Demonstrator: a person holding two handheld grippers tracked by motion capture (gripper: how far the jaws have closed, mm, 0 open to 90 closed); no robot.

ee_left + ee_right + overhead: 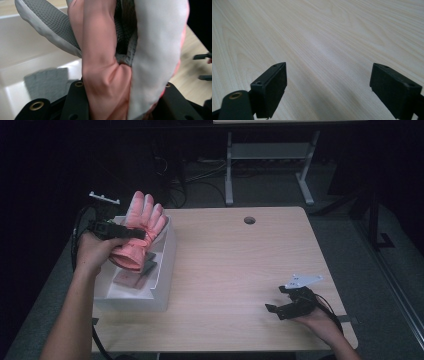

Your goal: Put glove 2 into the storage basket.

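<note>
While the left tool (131, 233) clamps one pink glove (141, 227) above one white box (159, 285), the right tool (278, 298) gapes empty.

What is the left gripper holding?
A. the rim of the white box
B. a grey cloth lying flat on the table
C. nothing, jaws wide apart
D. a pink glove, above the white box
D: in the high view the left gripper clamps the pink glove, lifted over the white box.

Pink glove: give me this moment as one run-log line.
left gripper: shut on pink glove, above white box | right gripper: open, empty, low over table
</note>
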